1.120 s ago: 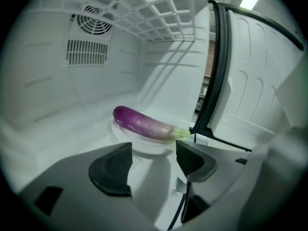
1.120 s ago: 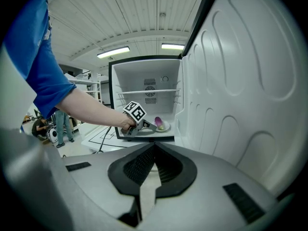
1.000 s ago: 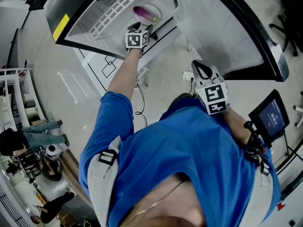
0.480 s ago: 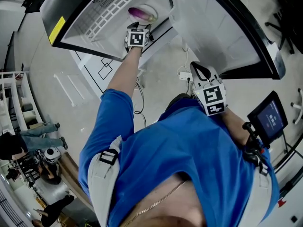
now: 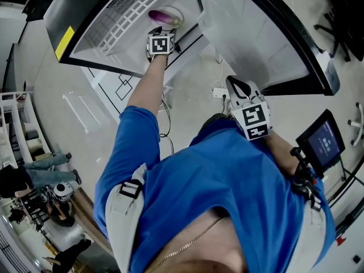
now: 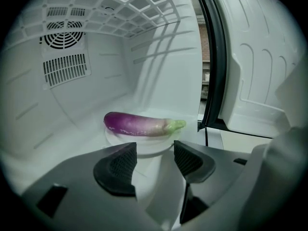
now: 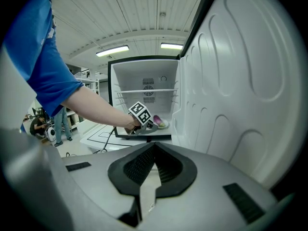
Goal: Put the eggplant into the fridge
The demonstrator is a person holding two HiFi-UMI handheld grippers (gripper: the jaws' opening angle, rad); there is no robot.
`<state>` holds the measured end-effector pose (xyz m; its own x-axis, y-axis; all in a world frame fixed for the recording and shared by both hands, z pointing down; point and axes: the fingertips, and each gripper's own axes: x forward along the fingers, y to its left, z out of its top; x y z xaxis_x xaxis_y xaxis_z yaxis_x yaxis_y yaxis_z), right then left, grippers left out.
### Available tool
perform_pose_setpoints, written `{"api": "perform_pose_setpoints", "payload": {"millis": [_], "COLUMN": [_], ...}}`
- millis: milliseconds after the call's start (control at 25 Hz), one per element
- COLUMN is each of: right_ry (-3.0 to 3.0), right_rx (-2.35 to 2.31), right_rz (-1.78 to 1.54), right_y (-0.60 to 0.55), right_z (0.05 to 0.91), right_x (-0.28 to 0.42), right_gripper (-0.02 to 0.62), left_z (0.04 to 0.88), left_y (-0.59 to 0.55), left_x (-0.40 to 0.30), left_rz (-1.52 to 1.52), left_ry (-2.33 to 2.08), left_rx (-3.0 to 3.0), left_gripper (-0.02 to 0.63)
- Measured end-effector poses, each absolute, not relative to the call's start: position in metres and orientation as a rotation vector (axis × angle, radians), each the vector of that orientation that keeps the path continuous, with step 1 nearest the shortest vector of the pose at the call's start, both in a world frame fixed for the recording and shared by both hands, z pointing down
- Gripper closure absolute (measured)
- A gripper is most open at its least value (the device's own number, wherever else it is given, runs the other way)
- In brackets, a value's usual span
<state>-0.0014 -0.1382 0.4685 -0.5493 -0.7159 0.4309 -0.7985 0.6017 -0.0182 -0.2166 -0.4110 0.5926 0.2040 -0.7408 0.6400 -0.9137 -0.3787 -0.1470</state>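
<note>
The purple eggplant [image 6: 139, 124] with a green stem lies on a small white plate [image 6: 155, 143] on the floor of the open fridge [image 5: 131, 21]. My left gripper [image 6: 154, 153] hovers just in front of the plate, jaws open and empty. In the head view the left gripper [image 5: 164, 32] reaches into the fridge mouth below the eggplant [image 5: 164, 17]. My right gripper [image 7: 154, 147] is shut on nothing and held back by the person's chest [image 5: 240, 87]. From there it looks at the left gripper [image 7: 147, 124] and the eggplant [image 7: 158, 121].
The white fridge door [image 5: 256, 33] stands swung open on the right, close beside the right gripper [image 7: 231, 95]. A wire shelf [image 6: 120, 4] spans the fridge above the plate. A cable [image 5: 166, 115] trails on the floor. A monitor [image 5: 324, 141] is at right; people [image 5: 34, 169] stand far left.
The left gripper has shifted slightly in front of the plate with nothing in it. The eggplant lies still on the plate. The right gripper has kept still.
</note>
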Motion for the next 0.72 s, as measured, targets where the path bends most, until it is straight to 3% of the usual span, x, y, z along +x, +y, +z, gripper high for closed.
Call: {"api": "perform_pose_setpoints", "payload": {"millis": [480,720], "right_ry": [-2.454,-2.476], "right_rx": [1.217,1.225], "right_rz": [0.304,0.276], "right_y": [-0.142,-0.134], "right_z": [0.466,0.455], "right_x": [-0.008,-0.009], "right_gripper": [0.594,0.594], "left_z": [0.571,0.522], "left_y": [-0.404,-0.363], "left_x": [-0.221,-0.219], "left_rz": [0.816,0.497], "left_ry": [-1.603,-1.62], "left_rx": [2.292,2.357], "left_gripper": [0.35,0.351]}}
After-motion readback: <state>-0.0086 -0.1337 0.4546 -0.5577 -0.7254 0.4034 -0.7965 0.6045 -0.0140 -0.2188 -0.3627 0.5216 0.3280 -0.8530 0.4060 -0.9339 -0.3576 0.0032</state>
